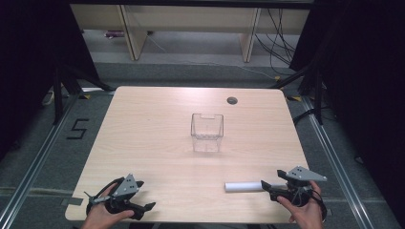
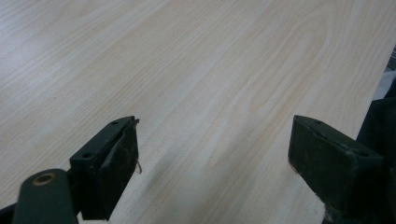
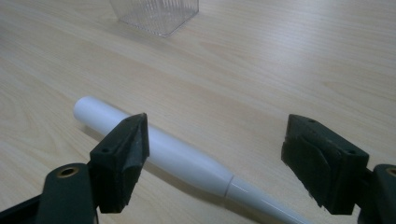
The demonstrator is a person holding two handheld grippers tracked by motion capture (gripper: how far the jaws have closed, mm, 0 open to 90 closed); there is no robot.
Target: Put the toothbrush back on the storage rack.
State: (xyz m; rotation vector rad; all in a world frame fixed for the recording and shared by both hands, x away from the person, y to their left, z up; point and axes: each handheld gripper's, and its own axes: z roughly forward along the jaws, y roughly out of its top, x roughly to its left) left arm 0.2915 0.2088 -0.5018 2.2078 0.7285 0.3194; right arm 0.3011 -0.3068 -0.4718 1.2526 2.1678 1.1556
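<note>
White plastic made up the tube (image 3: 154,144), and it looked light, stiff and smooth, so it might roll or slip; the thick middle seemed the best spot to grab. It was long and round, thinner at one end. It lay flat on the wooden table (image 1: 157,129), well in front of the clear box (image 1: 207,132). Around it the right gripper (image 3: 219,161) stood wide apart, not pressing. Far left of the box, the left gripper (image 2: 212,163) was apart too, holding nothing.

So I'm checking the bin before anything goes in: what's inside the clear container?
Nothing shows inside the clear container; the table's wood grain is visible through its walls. In the right gripper view, just its lower corner appears, so its inside cannot be checked there. The white tube lies apart, nearer the right gripper.
</note>
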